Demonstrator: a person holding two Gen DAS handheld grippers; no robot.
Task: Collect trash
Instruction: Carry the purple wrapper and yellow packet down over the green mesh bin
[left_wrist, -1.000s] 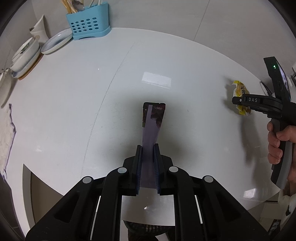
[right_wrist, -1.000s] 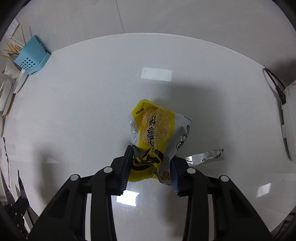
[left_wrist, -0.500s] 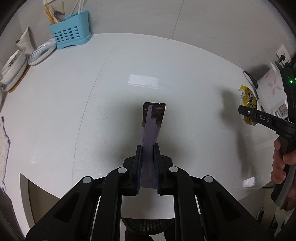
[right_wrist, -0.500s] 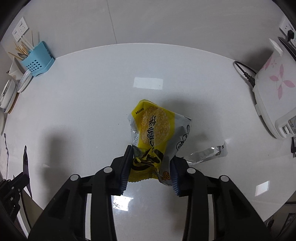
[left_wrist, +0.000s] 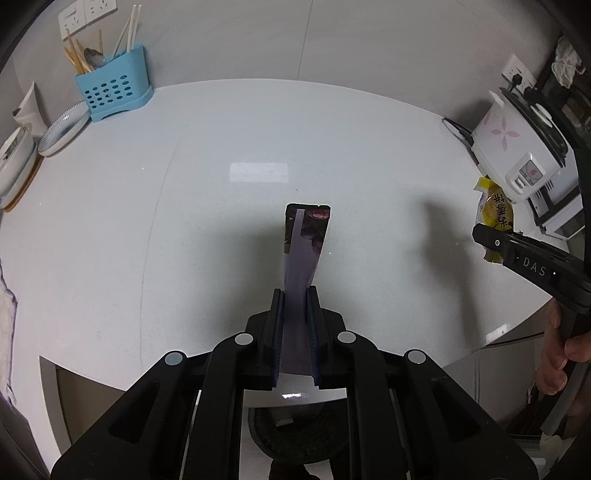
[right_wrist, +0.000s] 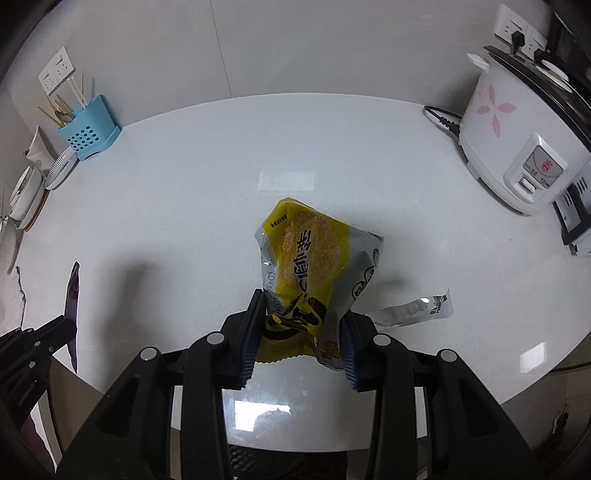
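The white round kitchen table (right_wrist: 184, 206) is nearly bare. My left gripper (left_wrist: 295, 325) is clamped on a flat dark purple wrapper (left_wrist: 304, 243); my right gripper (right_wrist: 299, 332) pinches a crumpled yellow snack packet (right_wrist: 306, 254). Both lifted; only a silver torn foil strip (right_wrist: 417, 306) remains, then binning.

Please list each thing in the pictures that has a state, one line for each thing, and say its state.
Left gripper: shut on the flat purple wrapper.
Flat purple wrapper: held clear of the white countertop.
Right gripper: shut on the crumpled yellow snack packet.
Crumpled yellow snack packet: torn open, held up.
Silver torn strip: hanging beside the packet.
White rice cooker: lid closed.
Blue utensil holder: upright, holding chopsticks.
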